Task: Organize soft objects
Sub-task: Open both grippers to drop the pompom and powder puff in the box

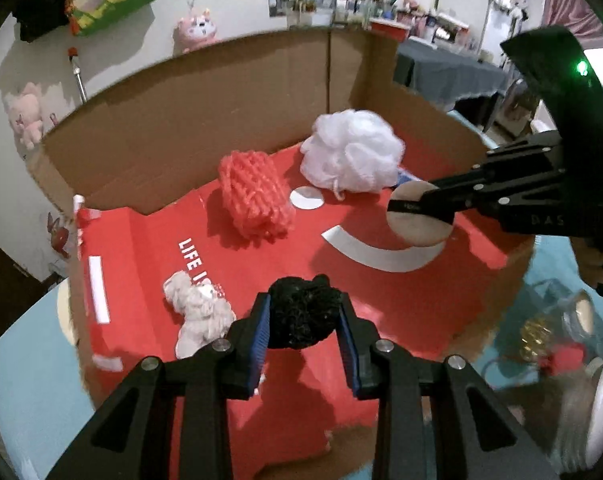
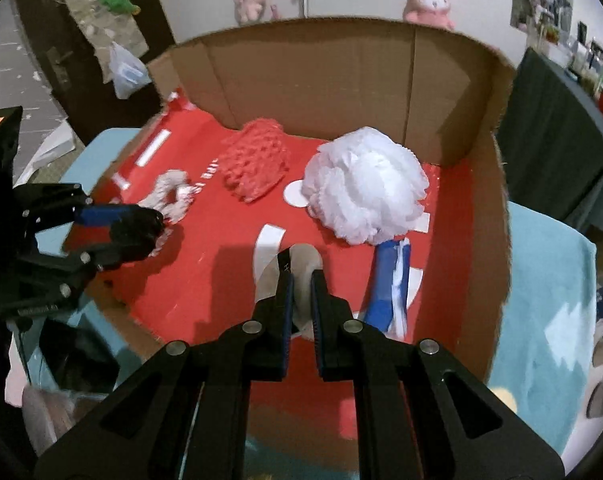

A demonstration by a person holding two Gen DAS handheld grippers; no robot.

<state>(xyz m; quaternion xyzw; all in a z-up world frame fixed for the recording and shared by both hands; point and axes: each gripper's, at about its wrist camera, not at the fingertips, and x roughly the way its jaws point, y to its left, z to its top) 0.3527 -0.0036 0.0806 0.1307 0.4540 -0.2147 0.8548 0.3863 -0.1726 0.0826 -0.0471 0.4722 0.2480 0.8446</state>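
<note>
Nearest you, your left gripper (image 1: 304,322) has its jaws drawn in narrow around a black fuzzy ball (image 1: 303,312), pads pressing both sides, held over the near edge of the cardboard box (image 1: 205,120). Your right gripper (image 2: 301,286) has its jaws almost fully together on a flat beige round pad (image 1: 419,216), pinched by its rim and carried over the near right part of the red floor (image 1: 381,300) of the box.

You look to be in the delivery step: both soft things are gripped and poised above the box, neither set down yet. Just beyond the black ball, near the left edge, lies a pale plush toy (image 1: 199,318). Keep the ball off it when you lower, since the two sit close. A blue-and-white item (image 2: 389,284) lies near the right wall, beside your right gripper's path.

Farther in, toward the back wall, the red knitted scrubber (image 1: 255,196) sits left of centre and the white mesh pouf (image 1: 353,152) right of it, close together.

Next, I'd judge, you need a bare red patch for each load: lower until it rests, then spread the jaws and lift straight out.
</note>
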